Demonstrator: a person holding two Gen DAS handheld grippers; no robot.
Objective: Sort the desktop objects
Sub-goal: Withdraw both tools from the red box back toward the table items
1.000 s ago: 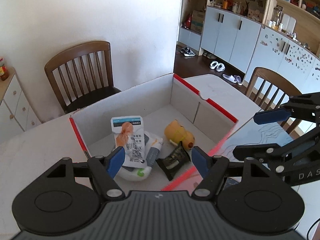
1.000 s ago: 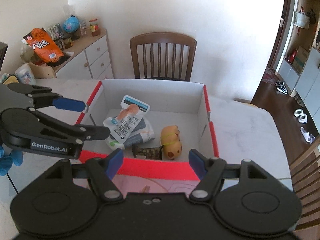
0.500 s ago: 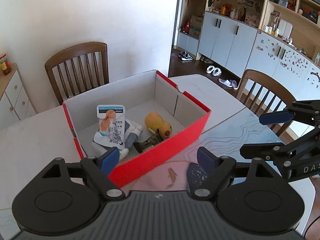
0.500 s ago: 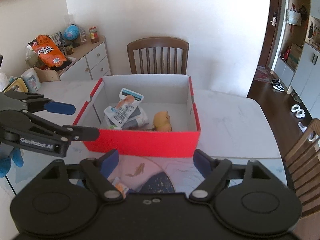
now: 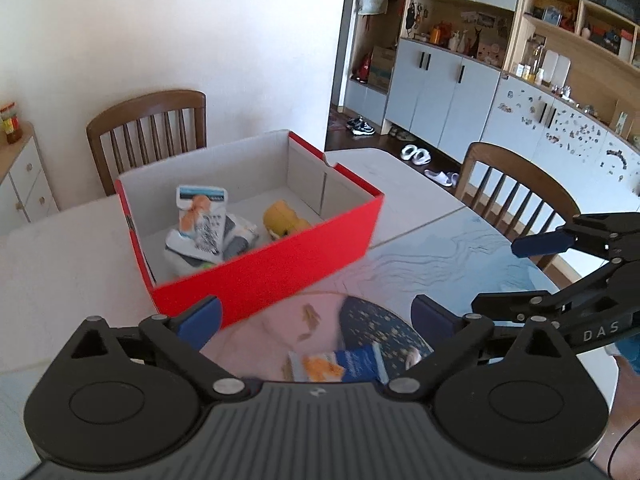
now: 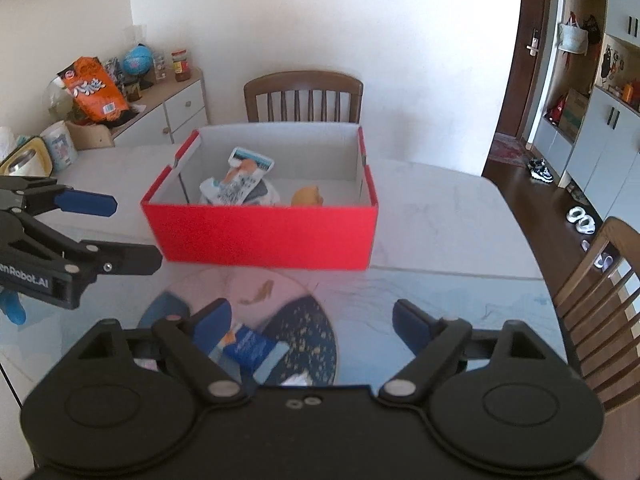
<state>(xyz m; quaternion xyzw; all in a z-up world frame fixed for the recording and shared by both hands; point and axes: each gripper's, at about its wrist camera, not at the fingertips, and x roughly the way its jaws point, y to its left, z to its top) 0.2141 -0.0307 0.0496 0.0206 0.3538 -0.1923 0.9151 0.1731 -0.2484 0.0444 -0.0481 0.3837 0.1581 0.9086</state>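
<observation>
Several things are already in my red box (image 6: 260, 236), so I think a good part of the tidying is done. Inside it I can see a white packet with an orange picture (image 5: 201, 216) lying on top of some other wrappers, and beside that pile a small yellow toy (image 5: 283, 223). There may be more under the pile, but I cannot tell. The box stands on the white table (image 6: 440, 216), just past the round picture mat (image 6: 308, 320). At least one thing is left to put away: a blue and orange packet (image 5: 340, 366) lies on the mat, close in front of me and well apart from the box. A bit of white shows on the mat near it in the right view, but it is too small for me to name. My left gripper (image 5: 316, 316) is over the mat and its jaws are opening wide, with nothing pinched between them. My right gripper (image 6: 310, 318) is also opening, and it holds nothing too. The blue packet sits low near its left finger (image 6: 212, 322), not touching as far as I can see. I guess that packet goes in the box next.
</observation>
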